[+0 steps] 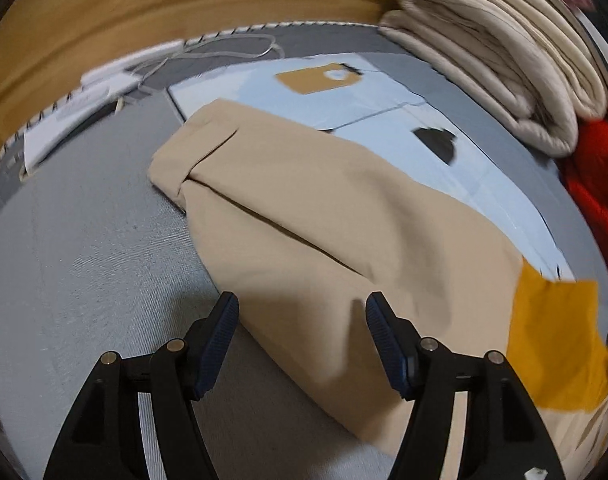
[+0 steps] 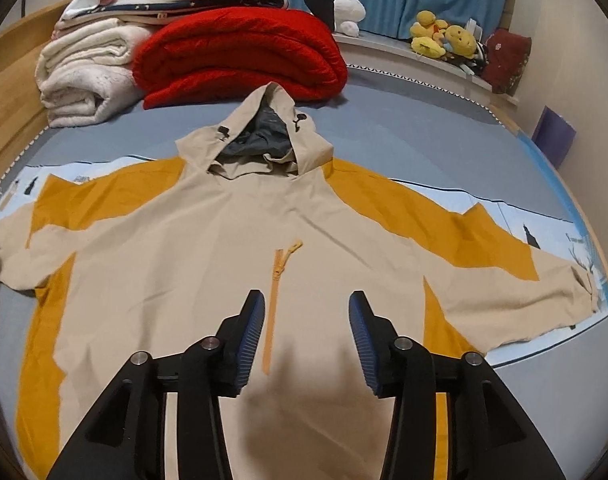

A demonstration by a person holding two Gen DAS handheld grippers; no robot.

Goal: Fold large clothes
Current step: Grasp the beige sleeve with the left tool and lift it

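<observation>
Wide-open jaws are seen on both: right gripper [image 2: 304, 320] is held above the jacket [image 2: 240, 248], spread flat on the bed [image 2: 404, 132]; left gripper [image 1: 300, 332] is poised over its sleeve [image 1: 304, 208], apparently for folding inward.

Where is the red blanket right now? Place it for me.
In the right wrist view the red blanket lies folded at the far end of the bed, just beyond the jacket's hood, beside the white blankets to its left.
</observation>
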